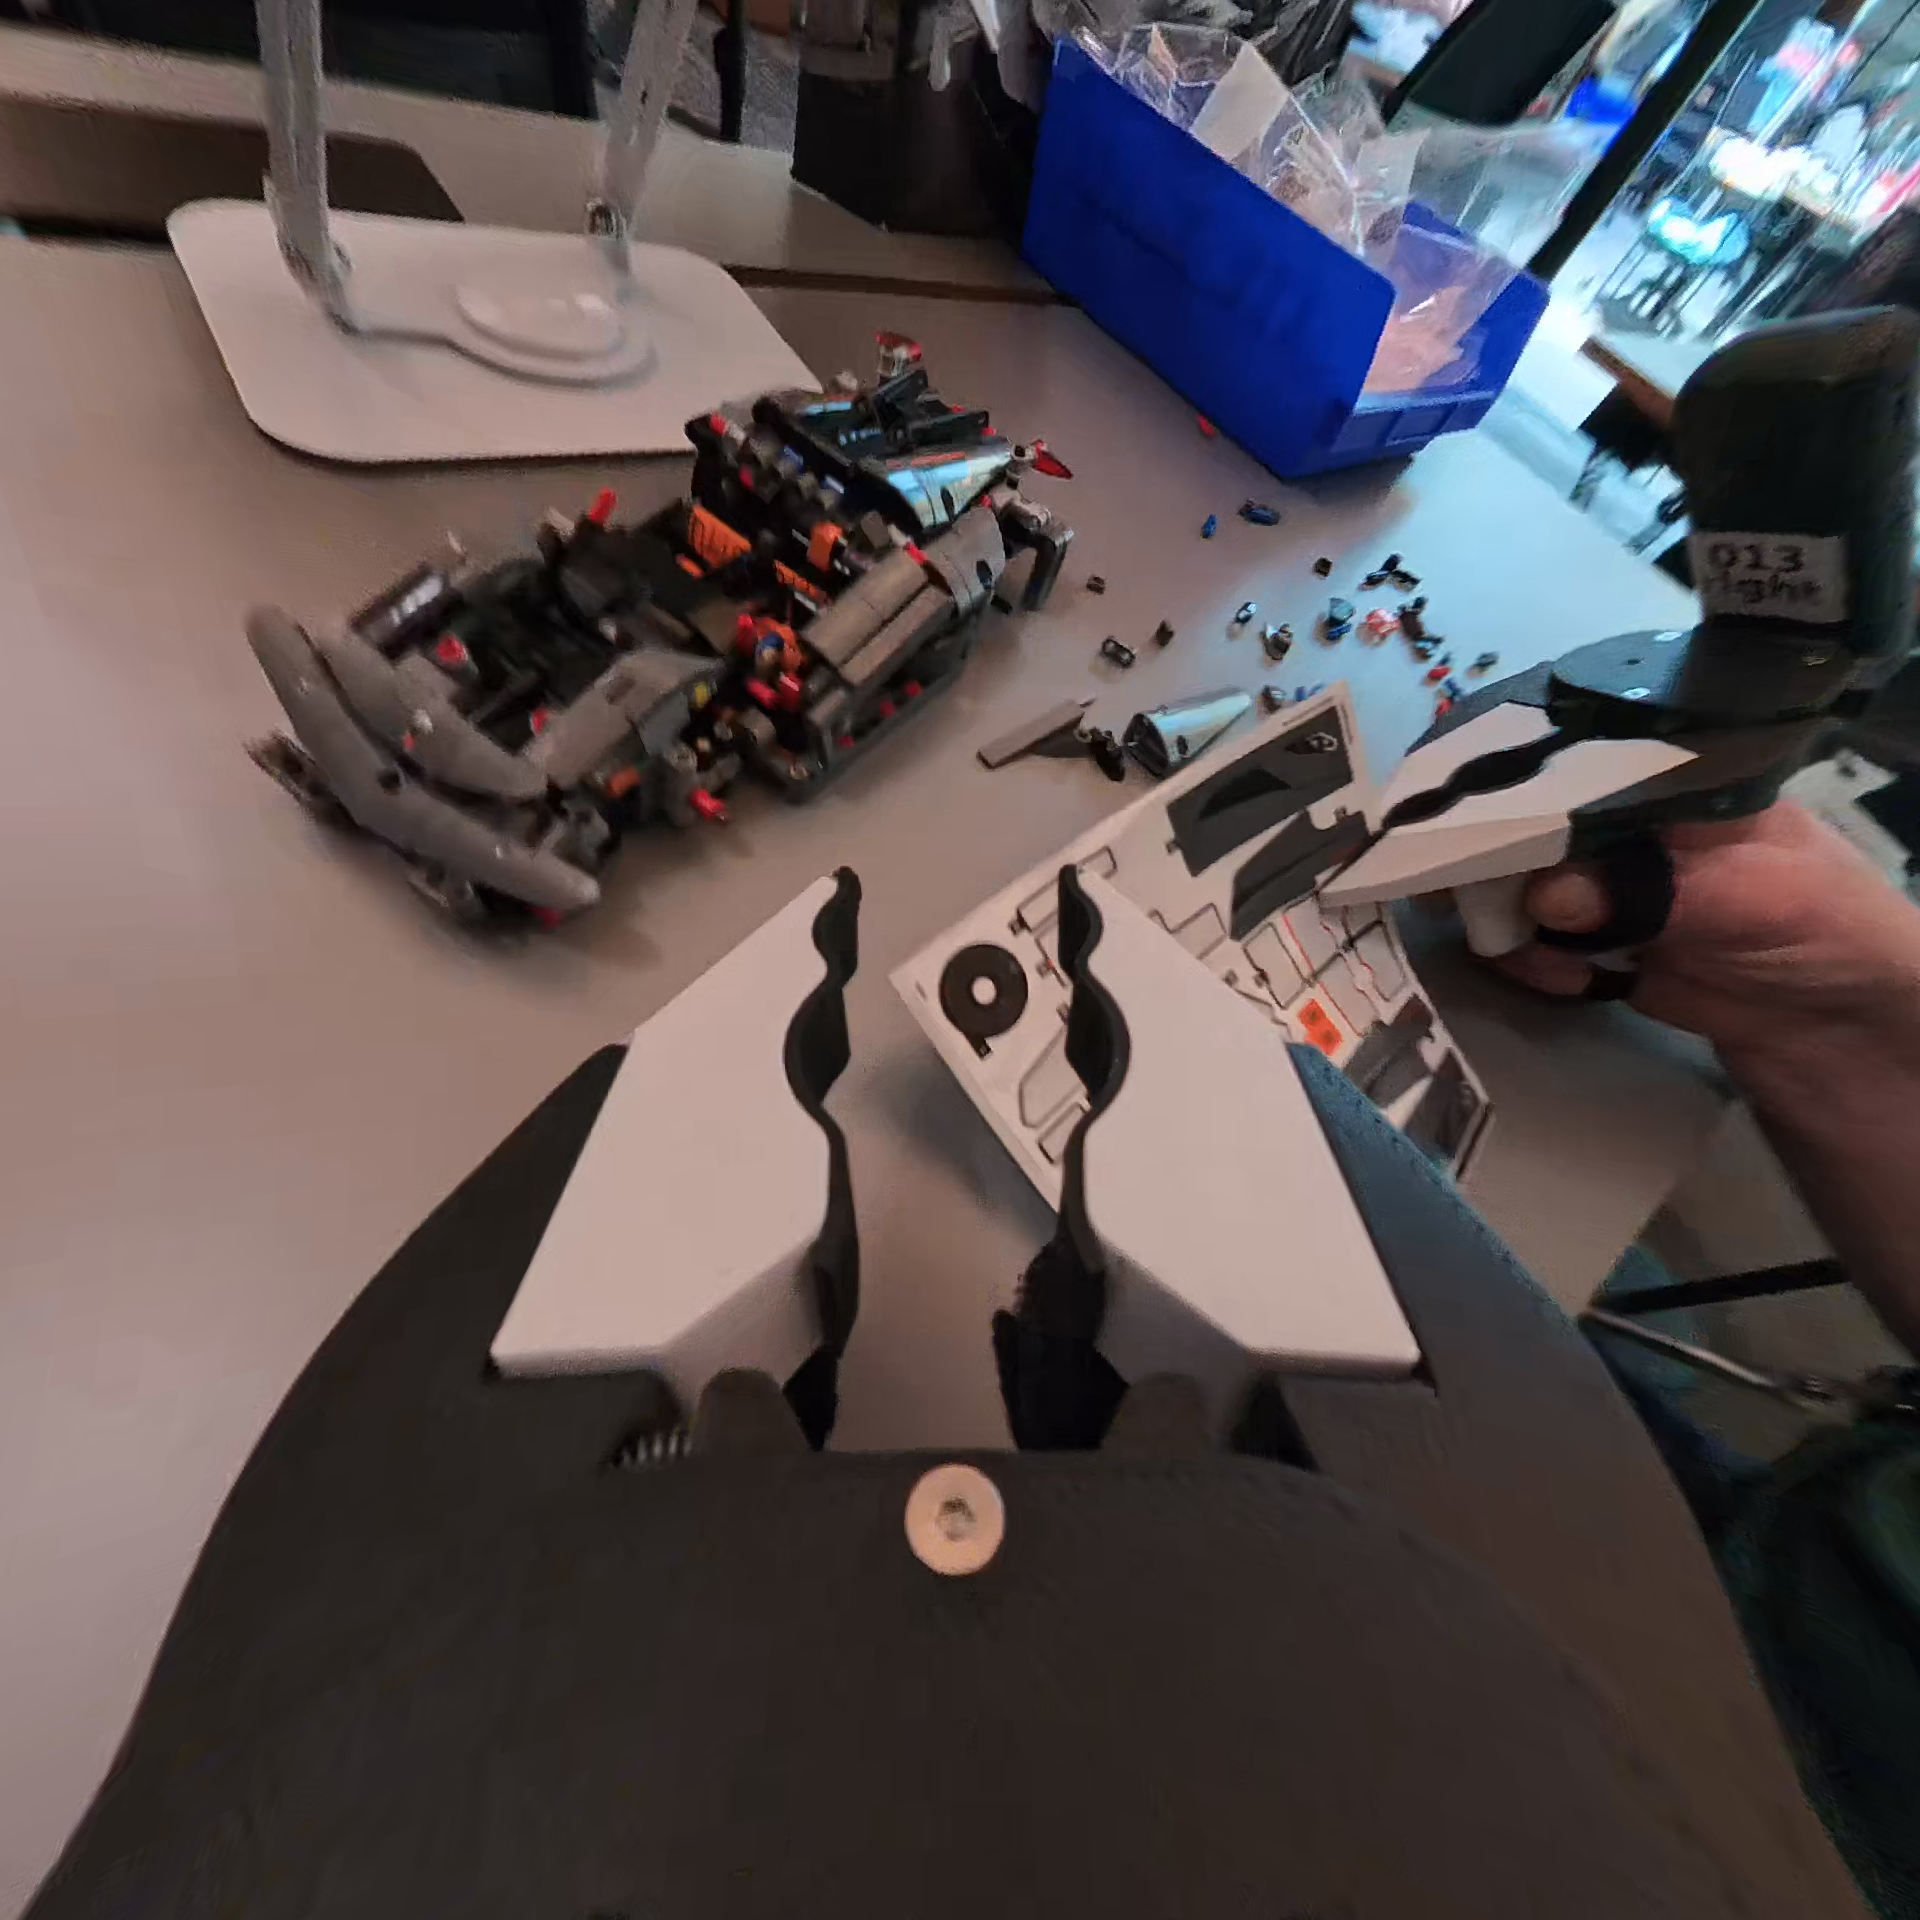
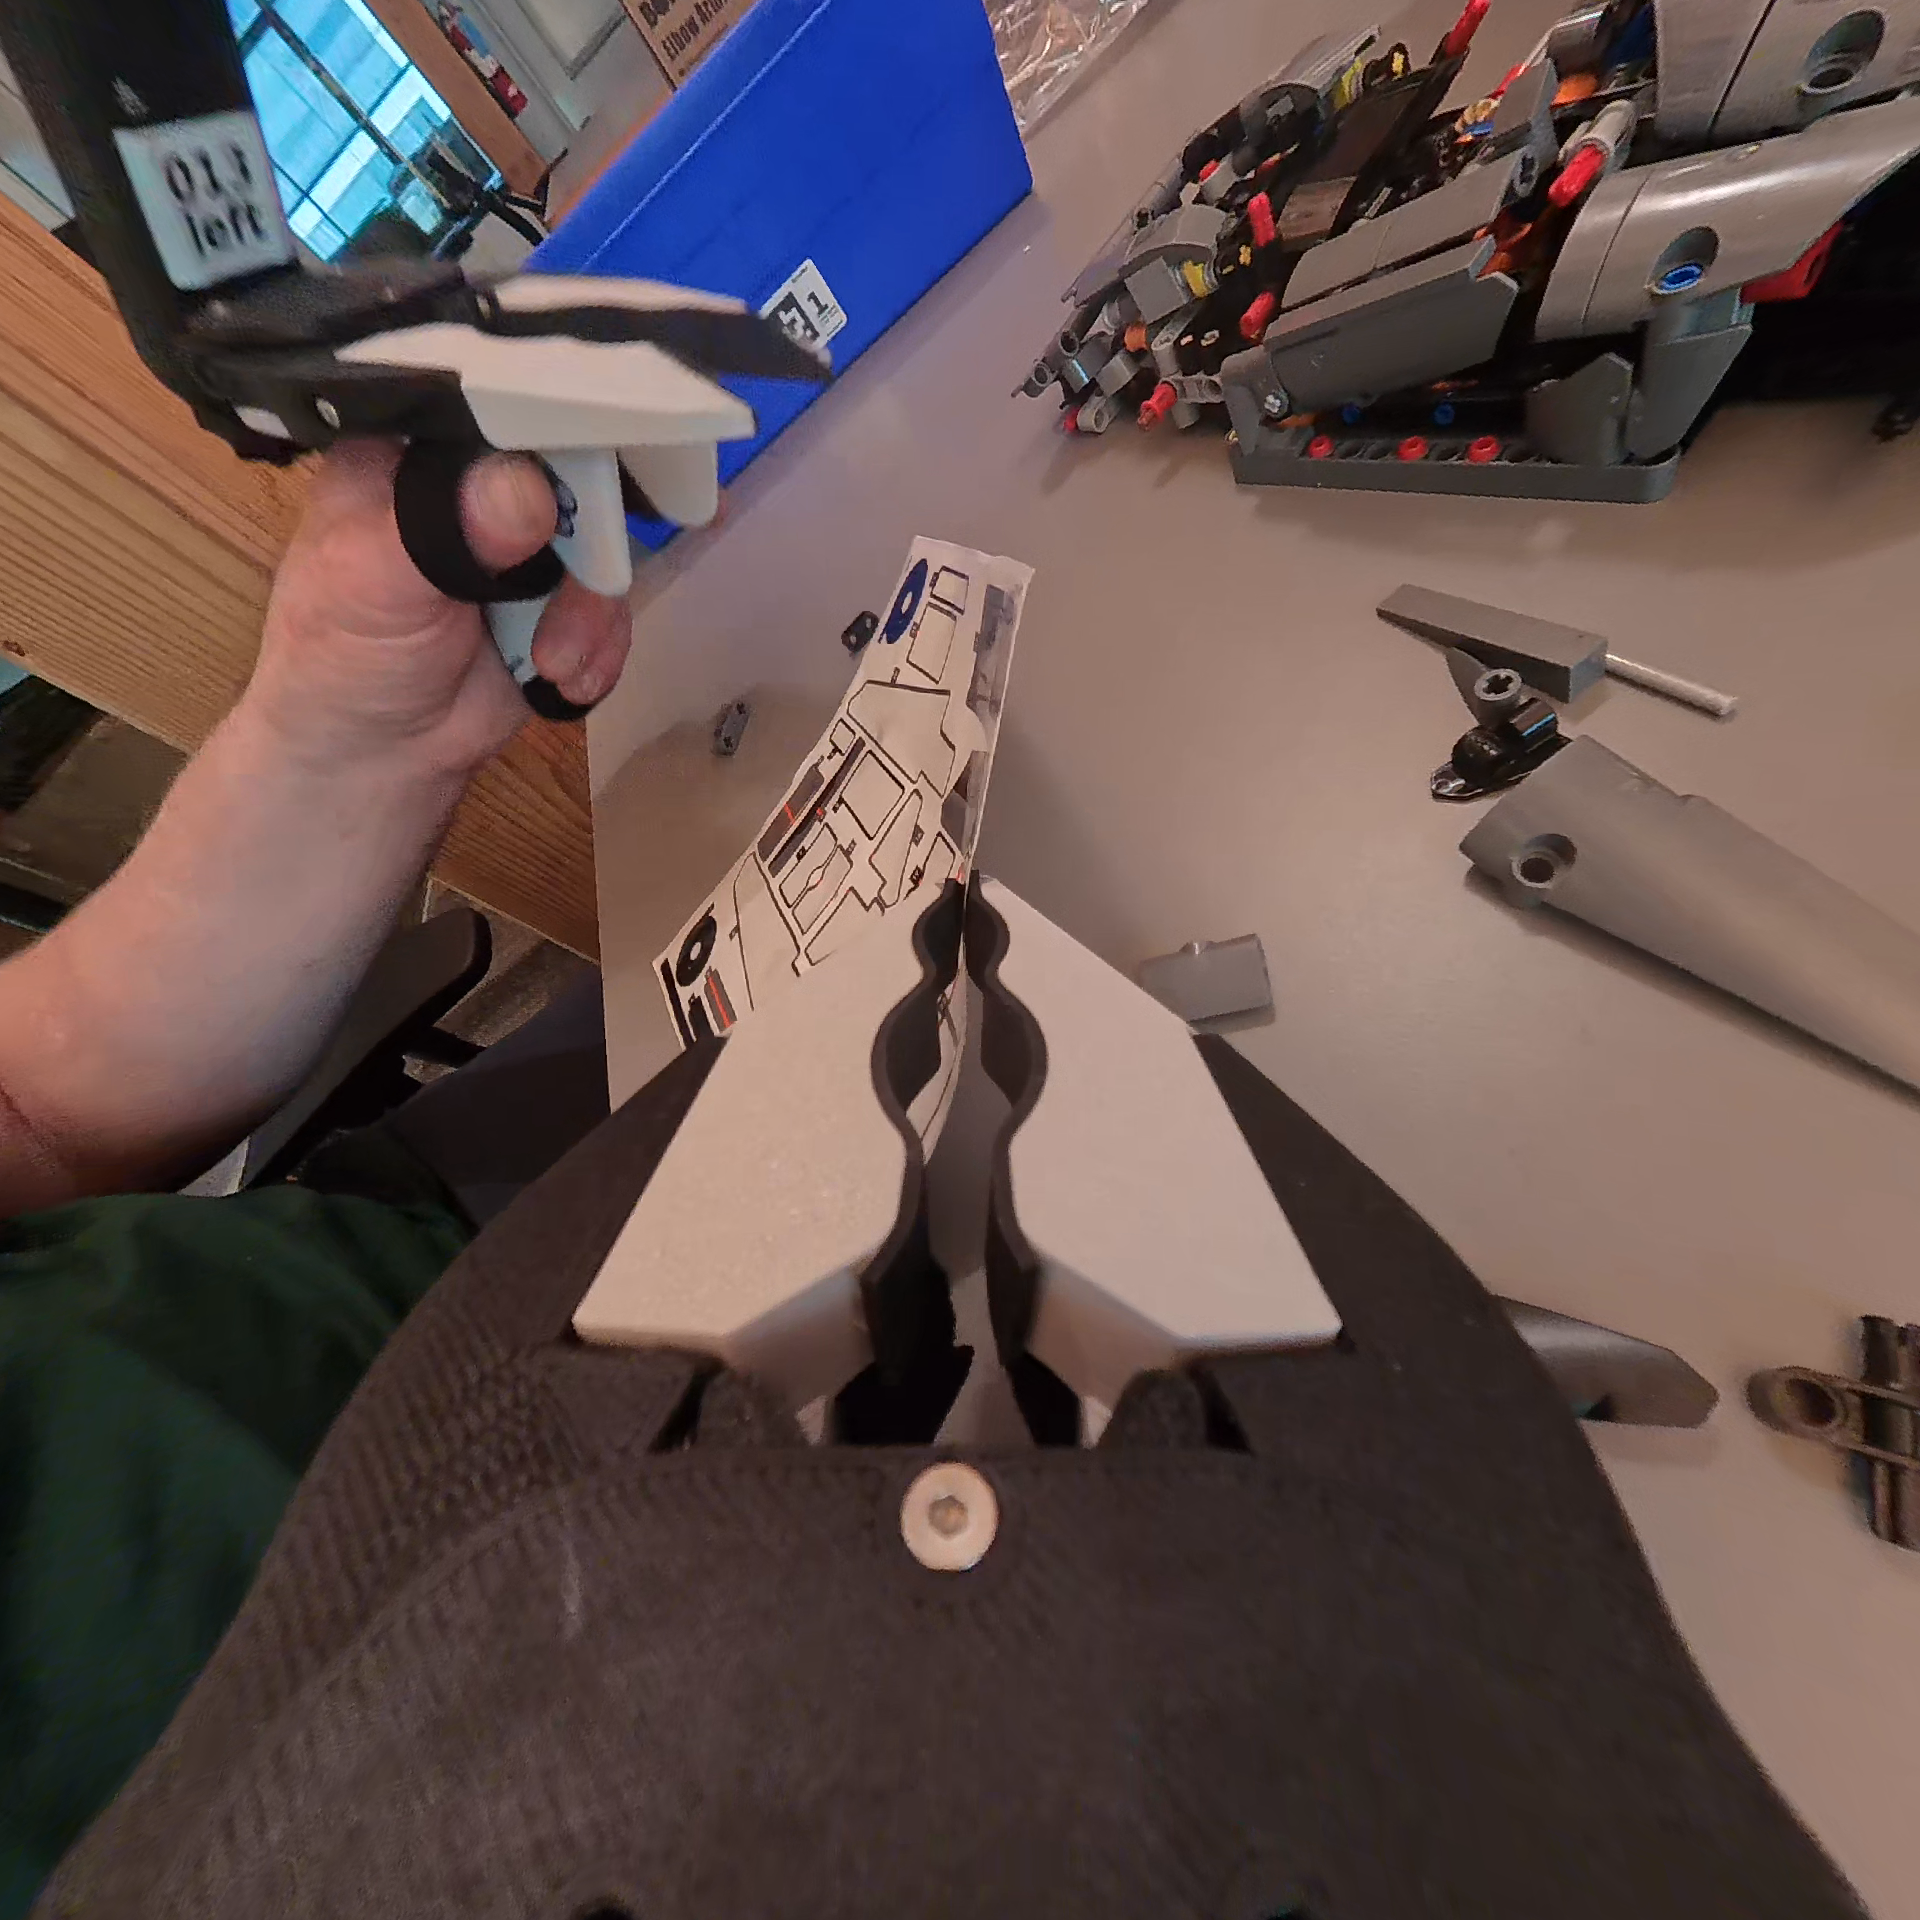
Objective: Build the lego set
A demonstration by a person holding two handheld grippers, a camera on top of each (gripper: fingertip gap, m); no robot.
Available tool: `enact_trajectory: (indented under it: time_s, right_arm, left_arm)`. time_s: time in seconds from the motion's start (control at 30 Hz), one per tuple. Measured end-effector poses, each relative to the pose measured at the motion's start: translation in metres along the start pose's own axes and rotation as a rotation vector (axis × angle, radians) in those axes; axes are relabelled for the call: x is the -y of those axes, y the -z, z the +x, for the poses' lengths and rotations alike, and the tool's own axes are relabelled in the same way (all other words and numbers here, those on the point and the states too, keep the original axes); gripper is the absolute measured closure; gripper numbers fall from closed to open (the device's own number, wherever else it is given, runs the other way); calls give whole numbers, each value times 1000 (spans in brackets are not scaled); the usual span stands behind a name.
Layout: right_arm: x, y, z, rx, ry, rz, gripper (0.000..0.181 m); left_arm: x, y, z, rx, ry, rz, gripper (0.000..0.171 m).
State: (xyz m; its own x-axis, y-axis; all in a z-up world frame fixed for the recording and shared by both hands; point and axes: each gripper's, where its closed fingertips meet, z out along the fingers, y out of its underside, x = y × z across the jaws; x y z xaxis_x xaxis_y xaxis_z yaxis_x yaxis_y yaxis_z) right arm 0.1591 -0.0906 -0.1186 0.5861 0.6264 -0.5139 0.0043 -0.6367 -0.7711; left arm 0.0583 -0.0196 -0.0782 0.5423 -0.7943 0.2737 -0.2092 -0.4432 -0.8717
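The partly built grey and black lego vehicle (image 1: pixel 665 644) stands on the grey table (image 1: pixel 208 1039); it also shows in the right wrist view (image 2: pixel 1455 260) at the top right. My right gripper (image 2: pixel 962 896) is shut on the edge of a white sticker sheet (image 2: pixel 883 769) and holds it up off the table. In the left wrist view the right gripper (image 1: pixel 1351 862) pinches the sheet (image 1: pixel 1205 862) from the right. My left gripper (image 1: pixel 961 894) is open and empty, just left of the sheet. In the right wrist view the left gripper (image 2: pixel 784 395) hovers at the upper left.
A blue bin (image 1: pixel 1226 301) with clear bags stands at the back. Small loose pieces (image 1: pixel 1340 623) lie scattered right of the vehicle. A long grey panel (image 2: pixel 1714 914), a grey wedge piece (image 2: pixel 1496 634) and a small grey part (image 2: pixel 1210 977) lie nearby. A white stand base (image 1: pixel 468 332) sits at the back left. About 15 centimeters separates my left fingertips from my right.
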Motion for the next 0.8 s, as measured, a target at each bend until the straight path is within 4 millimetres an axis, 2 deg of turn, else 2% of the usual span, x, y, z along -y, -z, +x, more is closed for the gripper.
enact_trajectory:
  time_s: [0.1, 0.2, 0.3, 0.43, 0.6, 0.67, 0.8]
  right_arm:
    - [-1, 0, -1, 7, 3, -3, 181]
    - [-1, 1, -2, 19, -3, -1, 181]
    - [-1, 2, -1, 20, -9, 0, 181]
    - [0, 3, -1, 22, -12, 3, 181]
    - [-1, 3, -2, 27, -7, 0, 181]
    - [-1, 3, -2, 32, -6, 2, 181]
    - [0, 3, -3, 40, -7, 4, 181]
  left_arm:
    - [21, -18, 0, 88, -217, -36, 131]
    - [35, -47, -3, 164, -435, -87, 128]
    - [35, -77, -10, 193, -571, -158, 126]
    - [27, -107, -25, 225, -656, -253, 127]
    - [15, -125, -32, 208, -692, -345, 133]
    - [17, -125, -35, 230, -706, -342, 141]
    - [17, -126, -35, 214, -687, -339, 142]
